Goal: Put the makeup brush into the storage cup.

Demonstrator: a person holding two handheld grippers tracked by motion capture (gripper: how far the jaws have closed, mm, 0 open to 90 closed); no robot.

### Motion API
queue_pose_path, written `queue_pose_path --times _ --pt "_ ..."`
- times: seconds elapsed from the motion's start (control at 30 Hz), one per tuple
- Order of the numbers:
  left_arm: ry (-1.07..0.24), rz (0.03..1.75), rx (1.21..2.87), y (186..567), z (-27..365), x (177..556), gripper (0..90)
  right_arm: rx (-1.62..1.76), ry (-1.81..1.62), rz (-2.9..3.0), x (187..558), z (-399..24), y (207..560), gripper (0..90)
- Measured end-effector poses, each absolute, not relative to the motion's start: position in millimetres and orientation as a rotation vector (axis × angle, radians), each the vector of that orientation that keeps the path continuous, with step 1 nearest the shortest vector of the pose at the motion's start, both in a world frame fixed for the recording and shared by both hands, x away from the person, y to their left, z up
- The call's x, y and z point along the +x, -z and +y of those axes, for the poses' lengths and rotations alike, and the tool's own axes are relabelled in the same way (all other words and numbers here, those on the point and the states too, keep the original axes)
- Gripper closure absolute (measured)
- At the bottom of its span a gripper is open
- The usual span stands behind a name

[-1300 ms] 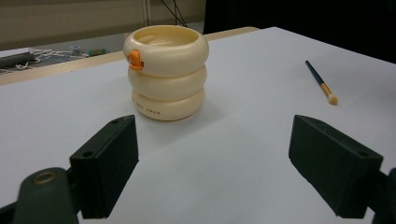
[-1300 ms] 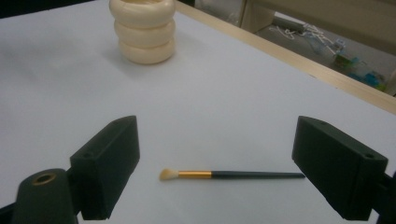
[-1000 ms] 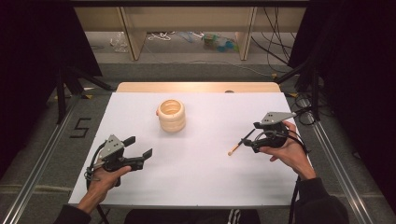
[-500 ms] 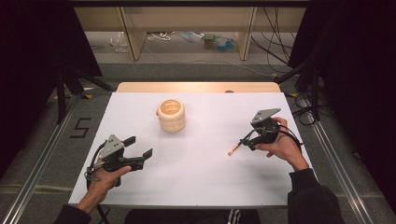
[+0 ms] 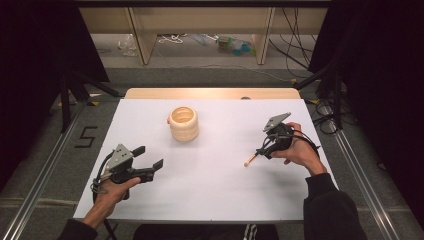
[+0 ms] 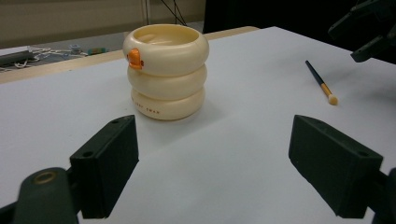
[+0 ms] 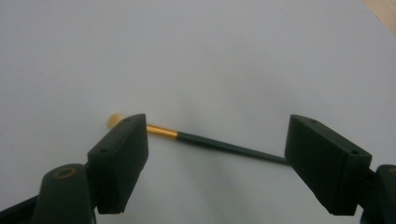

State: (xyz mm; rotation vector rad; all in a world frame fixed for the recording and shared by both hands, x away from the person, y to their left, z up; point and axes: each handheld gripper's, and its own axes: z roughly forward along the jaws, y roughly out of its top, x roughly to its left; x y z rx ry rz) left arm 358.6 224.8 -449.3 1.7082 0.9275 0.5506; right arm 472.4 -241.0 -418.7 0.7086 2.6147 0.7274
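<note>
A cream cup [image 5: 183, 123] shaped like stacked rings, with an orange duck beak, stands upright at the table's far middle; it also appears ahead in the left gripper view [image 6: 166, 72]. A thin brush [image 5: 251, 158] with a black handle, gold band and pale tip lies flat on the white table at the right. My right gripper [image 5: 263, 148] hovers open just above it, tilted down; the brush [image 7: 210, 140] lies crosswise between its jaws, untouched. My left gripper [image 5: 149, 156] is held open near the front left, pointing at the cup, nothing between its jaws [image 6: 233, 163]. The brush [image 6: 322, 84] lies to its right.
A white sheet covers the table [image 5: 215, 190], with a wooden strip [image 5: 210, 93] along the far edge. Metal rails [image 5: 45, 172] run along both sides. A floor mark "5" [image 5: 86, 136] is at the left. Shelving legs and cables lie beyond the table.
The right hand has moved a little forward and tipped its gripper down over the brush. The left gripper, the cup and the brush have stayed put.
</note>
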Motion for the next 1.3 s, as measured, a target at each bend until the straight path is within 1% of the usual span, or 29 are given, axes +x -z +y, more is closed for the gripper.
queue_pose_path --times 0.4,0.7,0.97,1.3 --pt "-0.553 0.921 1.711 448.9 224.9 359.1 15.5 0.668 -0.613 2.709 485.1 -234.4 435.7 24.7" --pt "-0.553 0.921 1.711 448.8 225.3 359.2 15.5 0.616 -0.563 2.743 490.2 -228.6 436.6 25.2" --pt "-0.548 0.927 1.708 448.9 224.7 359.0 15.6 0.565 -0.548 2.777 493.7 -223.0 439.6 23.8" --pt "-0.551 0.926 1.709 448.8 225.1 359.3 15.6 0.570 -0.525 2.824 497.7 -223.0 446.6 24.3"
